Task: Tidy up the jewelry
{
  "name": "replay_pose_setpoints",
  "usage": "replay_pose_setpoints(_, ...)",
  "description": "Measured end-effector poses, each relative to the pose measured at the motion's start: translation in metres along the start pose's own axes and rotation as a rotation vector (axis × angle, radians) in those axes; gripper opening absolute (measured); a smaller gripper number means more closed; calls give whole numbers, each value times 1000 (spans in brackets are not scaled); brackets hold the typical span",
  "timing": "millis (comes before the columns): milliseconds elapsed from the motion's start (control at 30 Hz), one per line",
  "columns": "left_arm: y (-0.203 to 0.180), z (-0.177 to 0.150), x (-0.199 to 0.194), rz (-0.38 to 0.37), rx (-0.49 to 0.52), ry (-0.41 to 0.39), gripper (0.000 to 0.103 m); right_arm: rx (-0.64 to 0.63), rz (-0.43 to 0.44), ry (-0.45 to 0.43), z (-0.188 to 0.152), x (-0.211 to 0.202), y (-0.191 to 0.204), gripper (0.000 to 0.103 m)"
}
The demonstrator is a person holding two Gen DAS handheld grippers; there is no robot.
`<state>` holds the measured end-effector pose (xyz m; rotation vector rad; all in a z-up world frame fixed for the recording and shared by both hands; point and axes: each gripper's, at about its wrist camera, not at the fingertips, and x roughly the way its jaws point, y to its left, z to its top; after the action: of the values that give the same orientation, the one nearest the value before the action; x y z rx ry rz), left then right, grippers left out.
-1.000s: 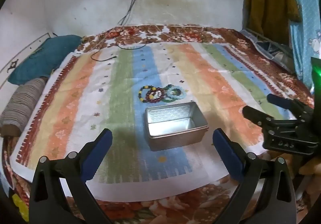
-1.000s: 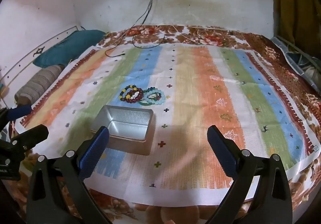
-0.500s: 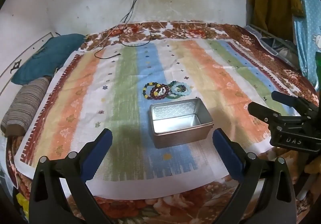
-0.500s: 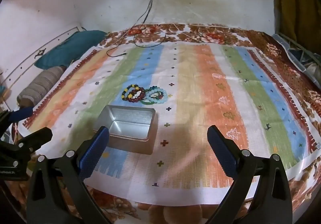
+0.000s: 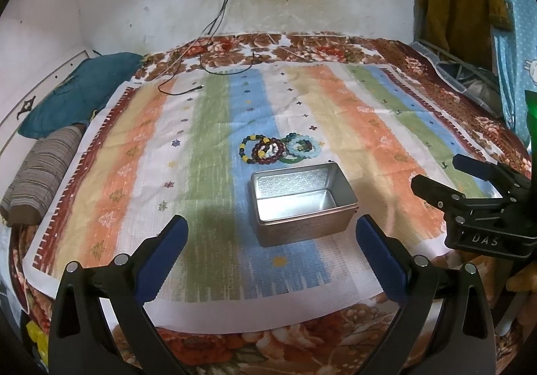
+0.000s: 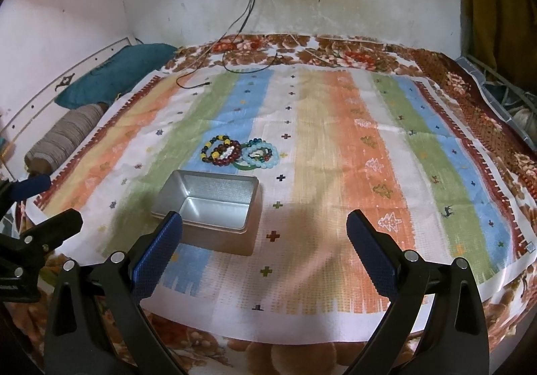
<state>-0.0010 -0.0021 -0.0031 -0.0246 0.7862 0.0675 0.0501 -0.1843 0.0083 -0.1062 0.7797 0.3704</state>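
Left black gripper with blue-padded fingers: jaws spread wide, holding nothing, poised above the near edge of the pastel-striped woven cloth; right black gripper with blue-padded fingers: likewise spread and unladen. Ahead of both, open rectangular silver metal tin, upright on the cloth; just beyond it, cluster of overlapping coloured bead bracelets, lying on the cloth, outside the tin

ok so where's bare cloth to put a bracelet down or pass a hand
Free: the wide orange and green stripes right of the tin, and the near cloth in front of it. Crowded: just behind the tin, where the bracelets overlap in a cluster.
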Motion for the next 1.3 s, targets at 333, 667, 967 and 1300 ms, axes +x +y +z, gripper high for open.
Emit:
replay_pose_setpoints(333, 3, 6, 3, 27, -1, 9, 97, 1, 18, 20, 7, 11, -2, 99)
replay_pose_setpoints(667, 4, 25, 17, 77, 13, 14, 97, 9, 9, 46, 21, 26, -8, 99)
replay_pose_setpoints(967, 9, 49, 34, 90, 3, 18, 97, 0, -1, 53, 44, 43, -8, 99)
replay_pose_setpoints(1300, 11, 66, 55, 91, -6, 59, 97, 2, -12, 78, 61, 62, -8, 99)
